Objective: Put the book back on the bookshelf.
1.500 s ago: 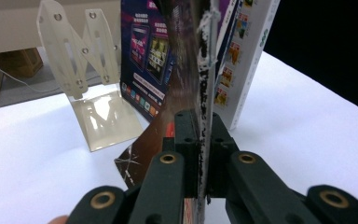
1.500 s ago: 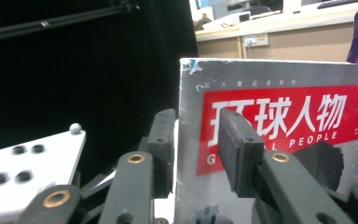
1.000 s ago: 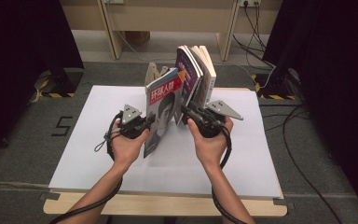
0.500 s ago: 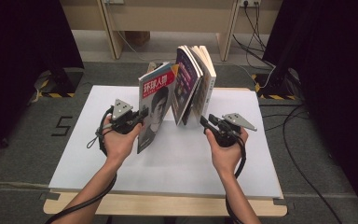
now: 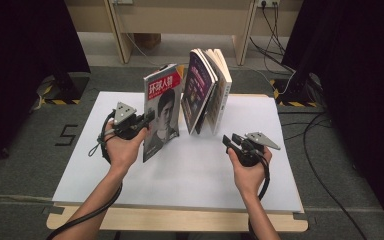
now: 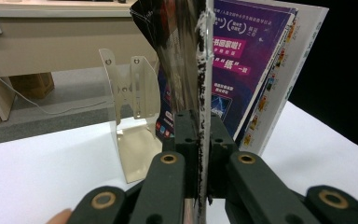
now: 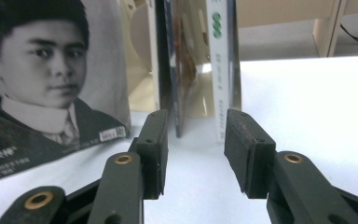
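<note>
High view has the left gripper (image 5: 147,117) clamped tight on the left edge of a magazine (image 5: 162,117) with a portrait cover, which stands tilted on the white table (image 5: 80,170) at about ten o'clock from the table's middle — the left gripper view shows its jaws pressed on the page edges. Right gripper (image 5: 228,141), at about four o'clock from the magazine, has just been opening its jaws with nothing between them — they point at the upright books (image 5: 207,90) leaning just beside the magazine, near a clear bookend (image 6: 128,116).
</note>
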Demonstrator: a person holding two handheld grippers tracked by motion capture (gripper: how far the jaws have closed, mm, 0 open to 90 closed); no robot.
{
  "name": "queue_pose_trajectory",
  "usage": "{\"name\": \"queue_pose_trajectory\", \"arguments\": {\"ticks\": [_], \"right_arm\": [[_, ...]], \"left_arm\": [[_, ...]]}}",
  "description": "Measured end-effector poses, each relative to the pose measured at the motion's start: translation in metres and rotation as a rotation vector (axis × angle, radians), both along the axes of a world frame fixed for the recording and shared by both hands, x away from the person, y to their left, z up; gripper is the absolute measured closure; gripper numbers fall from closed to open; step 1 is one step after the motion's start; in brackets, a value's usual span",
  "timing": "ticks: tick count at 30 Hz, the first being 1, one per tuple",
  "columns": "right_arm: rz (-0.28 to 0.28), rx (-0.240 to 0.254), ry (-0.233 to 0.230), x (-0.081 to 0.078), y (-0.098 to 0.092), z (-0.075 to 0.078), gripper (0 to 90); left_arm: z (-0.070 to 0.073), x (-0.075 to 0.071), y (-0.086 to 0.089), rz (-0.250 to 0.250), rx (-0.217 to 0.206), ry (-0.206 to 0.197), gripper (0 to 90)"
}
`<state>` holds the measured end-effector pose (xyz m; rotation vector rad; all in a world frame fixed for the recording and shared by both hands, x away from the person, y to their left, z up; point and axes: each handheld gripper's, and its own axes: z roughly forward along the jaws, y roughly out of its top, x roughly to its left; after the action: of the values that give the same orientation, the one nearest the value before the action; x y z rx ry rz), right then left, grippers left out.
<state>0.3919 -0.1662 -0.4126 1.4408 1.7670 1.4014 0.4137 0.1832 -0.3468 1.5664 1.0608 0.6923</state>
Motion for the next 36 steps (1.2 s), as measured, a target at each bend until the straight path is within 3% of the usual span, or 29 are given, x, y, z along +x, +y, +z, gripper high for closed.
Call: {"name": "queue_pose_trajectory", "arguments": {"ticks": [11, 25, 36], "right_arm": [[-0.041, -0.022, 0.046, -0.006, -0.02, -0.022, 60.4], [-0.105, -0.005, 0.083, -0.009, -0.047, -0.044, 60.1], [-0.12, -0.005, 0.102, -0.005, -0.055, -0.068, 59.3]], "left_arm": [[0.004, 0.001, 0.005, 0.013, -0.006, -0.018, 86.5], [0.013, 0.007, 0.012, 0.031, -0.019, -0.026, 86.5], [0.011, 0.017, 0.004, 0.037, -0.03, -0.028, 86.5]]}}
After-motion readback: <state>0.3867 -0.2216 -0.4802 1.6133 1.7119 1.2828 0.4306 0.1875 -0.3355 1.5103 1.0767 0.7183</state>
